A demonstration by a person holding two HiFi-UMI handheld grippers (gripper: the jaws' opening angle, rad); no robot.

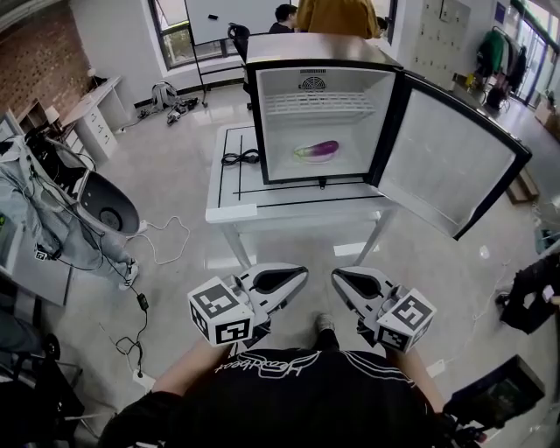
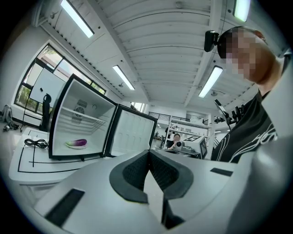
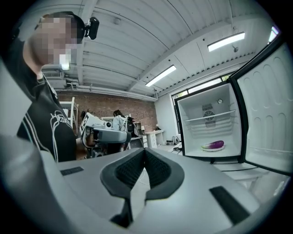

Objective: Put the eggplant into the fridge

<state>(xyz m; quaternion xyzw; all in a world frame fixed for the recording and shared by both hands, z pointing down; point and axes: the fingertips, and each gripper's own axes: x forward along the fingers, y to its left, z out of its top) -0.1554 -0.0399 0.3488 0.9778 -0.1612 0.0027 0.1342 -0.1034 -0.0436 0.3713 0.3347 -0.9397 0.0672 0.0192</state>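
Observation:
The purple eggplant (image 1: 317, 151) lies on the floor of the open white mini fridge (image 1: 306, 48), which stands on a white table (image 1: 227, 188). It also shows in the left gripper view as the eggplant (image 2: 77, 143) and in the right gripper view as the eggplant (image 3: 213, 145). My left gripper (image 1: 302, 275) and right gripper (image 1: 337, 278) hang close to my body, well short of the table, tips turned toward each other. Both are shut with nothing in them: left gripper (image 2: 148, 155), right gripper (image 3: 144, 153).
The fridge door (image 1: 455, 157) stands swung wide open to the right, over the table's edge. A coiled black cable (image 1: 241, 158) lies on the table left of the fridge. Equipment and floor cables (image 1: 144, 302) crowd the left side. People (image 1: 337, 13) stand behind the fridge.

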